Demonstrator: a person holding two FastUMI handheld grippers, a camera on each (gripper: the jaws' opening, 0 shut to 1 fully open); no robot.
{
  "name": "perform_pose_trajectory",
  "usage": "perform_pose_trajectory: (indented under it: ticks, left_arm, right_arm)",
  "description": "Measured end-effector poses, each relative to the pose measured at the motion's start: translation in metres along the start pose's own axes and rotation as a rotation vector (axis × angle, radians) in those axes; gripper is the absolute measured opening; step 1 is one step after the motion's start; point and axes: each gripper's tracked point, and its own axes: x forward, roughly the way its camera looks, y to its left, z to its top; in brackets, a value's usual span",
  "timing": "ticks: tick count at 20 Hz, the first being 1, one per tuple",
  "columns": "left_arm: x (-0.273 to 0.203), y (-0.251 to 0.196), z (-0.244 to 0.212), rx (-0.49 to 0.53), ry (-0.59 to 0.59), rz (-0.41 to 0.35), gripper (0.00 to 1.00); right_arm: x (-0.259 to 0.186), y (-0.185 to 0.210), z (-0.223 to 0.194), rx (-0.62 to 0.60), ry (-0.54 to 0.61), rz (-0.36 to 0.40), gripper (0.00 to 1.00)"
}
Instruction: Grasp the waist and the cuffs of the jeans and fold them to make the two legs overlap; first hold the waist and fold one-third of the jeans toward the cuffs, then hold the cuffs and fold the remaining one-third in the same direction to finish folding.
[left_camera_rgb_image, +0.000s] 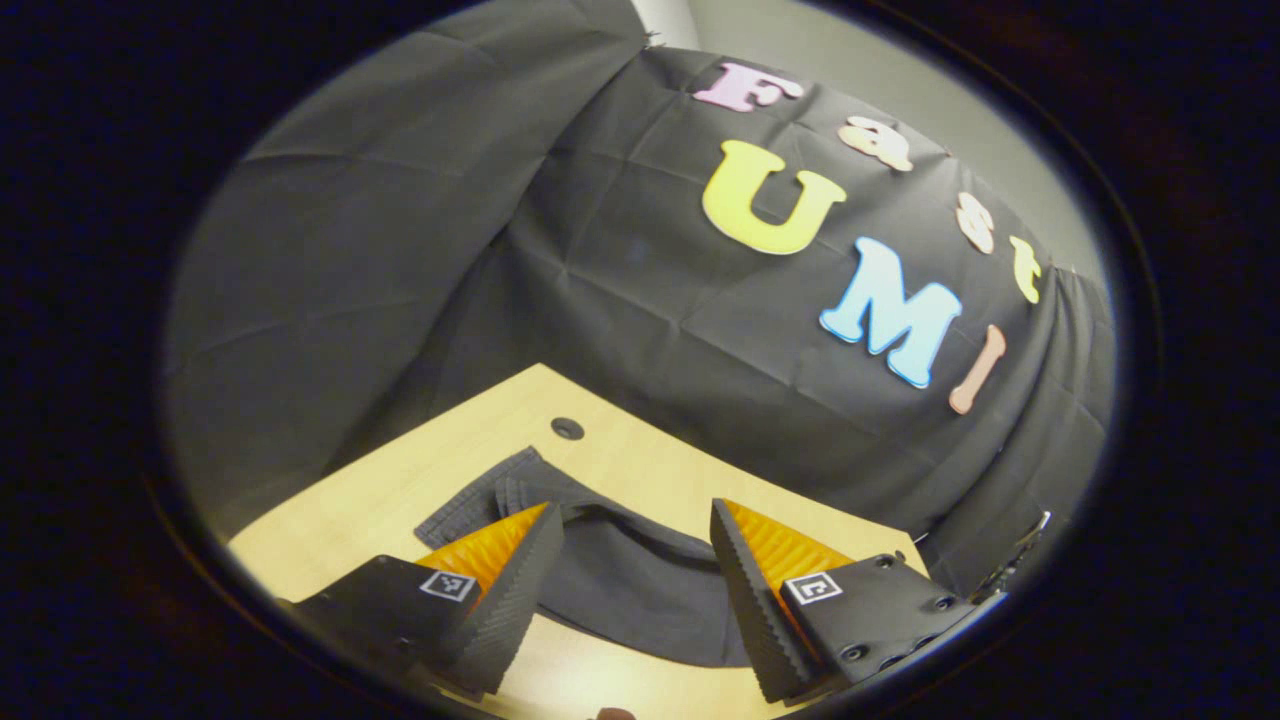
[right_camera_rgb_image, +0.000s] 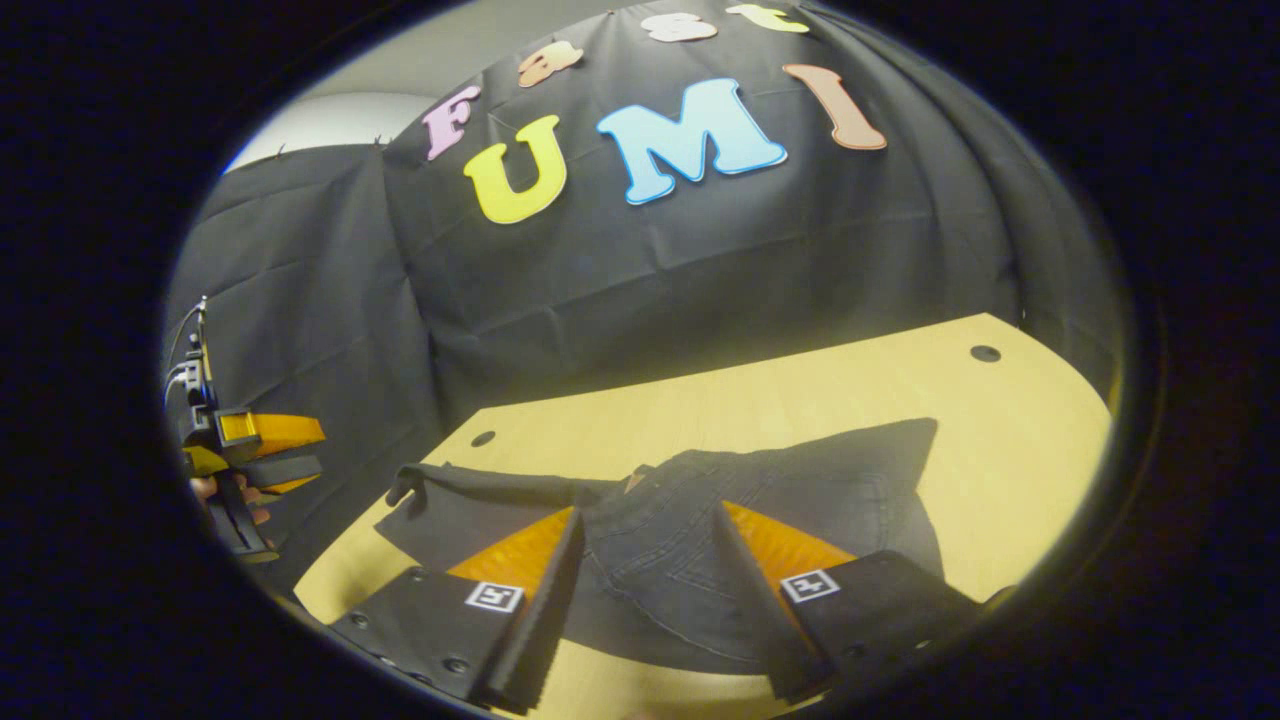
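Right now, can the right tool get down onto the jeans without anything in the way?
Probably yes. The right tool hangs open just above the jeans, which lie on the table with nothing on top of them. The left tool is off to the side, beyond the table edge.

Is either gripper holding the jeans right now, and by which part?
Neither. The left gripper and right gripper are both open above the jeans, gripping nothing.

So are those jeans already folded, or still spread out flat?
Folded, at least partly: the jeans lie as a compact bundle on the table, cloth layers stacked at one edge. How many folds, cannot tell.
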Motion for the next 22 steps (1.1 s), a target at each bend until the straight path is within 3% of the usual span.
perform_pose_trajectory:
  ticks: [1, 3, 6, 7, 9, 13, 14, 18, 22]
  left_arm:
    - [0.005, 0.012, -0.004, -0.05, 0.019, 0.024, 0.96]
    - [0.019, 0.034, -0.011, -0.183, 0.051, 0.062, 0.96]
    - [0.038, 0.079, -0.032, -0.418, 0.098, 0.11, 0.96]
    - [0.05, 0.105, -0.043, -0.538, 0.117, 0.153, 0.96]
    - [0.055, 0.14, -0.06, -0.636, 0.132, 0.214, 0.96]
    - [0.076, 0.171, -0.083, -0.726, 0.168, 0.293, 0.96]
    - [0.077, 0.173, -0.082, -0.746, 0.166, 0.283, 0.93]
    - [0.094, 0.179, -0.078, -0.781, 0.169, 0.268, 0.95]
    - [0.114, 0.168, -0.077, -0.775, 0.19, 0.253, 0.94]
  right_arm:
    - [-0.01, -0.001, 0.005, -0.015, -0.011, -0.007, 0.77]
    - [-0.029, -0.012, 0.022, -0.041, -0.038, -0.033, 0.93]
    - [-0.062, -0.025, 0.052, -0.052, -0.084, -0.066, 0.93]
    - [-0.075, -0.033, 0.065, -0.04, -0.106, -0.084, 0.93]
    - [-0.092, -0.045, 0.079, -0.013, -0.127, -0.119, 0.93]
    - [-0.108, -0.062, 0.083, 0.032, -0.12, -0.187, 0.93]
    - [-0.11, -0.064, 0.086, 0.04, -0.125, -0.198, 0.93]
    - [-0.114, -0.064, 0.095, 0.083, -0.15, -0.209, 0.92]
    - [-0.105, -0.07, 0.086, 0.102, -0.109, -0.222, 0.93]
